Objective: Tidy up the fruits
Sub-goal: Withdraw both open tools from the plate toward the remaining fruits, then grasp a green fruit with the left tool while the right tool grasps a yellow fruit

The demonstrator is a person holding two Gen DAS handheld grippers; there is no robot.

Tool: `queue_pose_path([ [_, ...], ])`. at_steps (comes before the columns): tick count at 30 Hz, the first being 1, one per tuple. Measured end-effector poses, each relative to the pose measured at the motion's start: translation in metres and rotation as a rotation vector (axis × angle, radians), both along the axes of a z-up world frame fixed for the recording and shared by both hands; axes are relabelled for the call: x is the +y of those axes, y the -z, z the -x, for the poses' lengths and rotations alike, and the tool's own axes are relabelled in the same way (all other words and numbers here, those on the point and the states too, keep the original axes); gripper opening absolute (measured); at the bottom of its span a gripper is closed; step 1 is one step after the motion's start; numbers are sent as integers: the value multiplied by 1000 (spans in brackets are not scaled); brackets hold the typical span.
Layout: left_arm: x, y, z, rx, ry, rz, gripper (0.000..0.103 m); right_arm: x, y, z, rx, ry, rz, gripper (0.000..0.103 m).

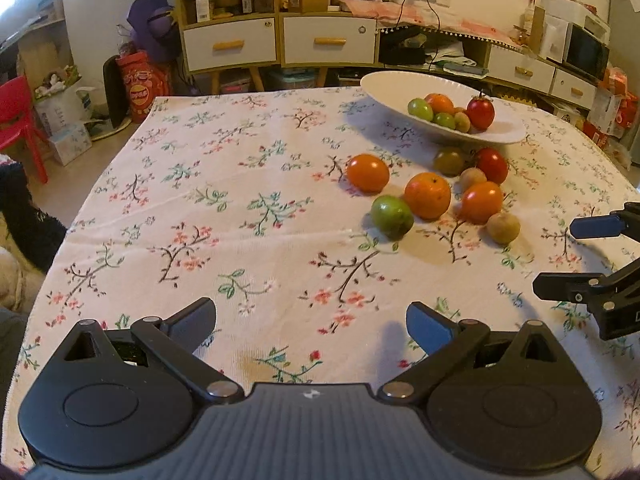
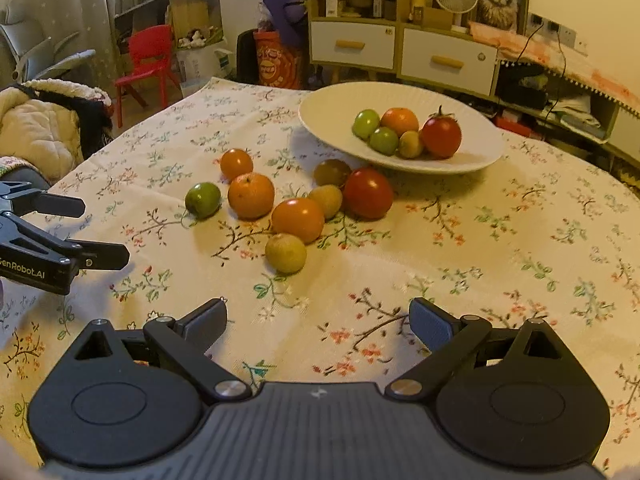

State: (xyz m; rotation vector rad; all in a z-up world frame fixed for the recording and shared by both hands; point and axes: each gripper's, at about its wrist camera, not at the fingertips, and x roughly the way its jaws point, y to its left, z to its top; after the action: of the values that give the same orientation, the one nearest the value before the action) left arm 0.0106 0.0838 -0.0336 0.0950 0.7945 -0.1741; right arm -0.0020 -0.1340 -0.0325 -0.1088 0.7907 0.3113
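Eight fruits lie loose on the worktop (image 2: pixel 500 264) just before the plate (image 2: pixel 332 112). The yellowish fruit (image 2: pixel 285 253) lies nearest, straight ahead of the right gripper (image 2: pixel 318 320); the left gripper (image 1: pixel 311 320) stands farther off. Both grippers' fingers are apart, empty.

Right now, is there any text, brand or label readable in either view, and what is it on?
"enRobot.AI", first letter cut off: on the left gripper body, in the right wrist view.
Red bag by the cabinet: printed emblem, too blurred to read.
Shelf boxes: labels too small to read.
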Motion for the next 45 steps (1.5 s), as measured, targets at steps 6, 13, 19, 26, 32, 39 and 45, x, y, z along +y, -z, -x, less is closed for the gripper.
queue_pose_path([
  [6,3,11,5,-39,18,-9,100,7,6,3,-19,-19,28,97],
  [13,-4,15,1,-87,54,20,100,14,9,5,-69,-42,35,94],
  [19,-19,14,-12,-95,105,29,94,19,9,0,-92,-66,29,80],
  [26,-39,12,-26,-99,132,49,73,24,7,-3,-98,-93,24,64],
  [32,-52,10,-35,-102,134,52,57,23,6,-6,-97,-90,18,56],
  [39,-60,9,-37,-102,132,46,45,22,4,-8,-95,-78,11,49],
  [45,-62,8,-38,-100,129,44,37,21,3,-10,-94,-76,10,46],
])
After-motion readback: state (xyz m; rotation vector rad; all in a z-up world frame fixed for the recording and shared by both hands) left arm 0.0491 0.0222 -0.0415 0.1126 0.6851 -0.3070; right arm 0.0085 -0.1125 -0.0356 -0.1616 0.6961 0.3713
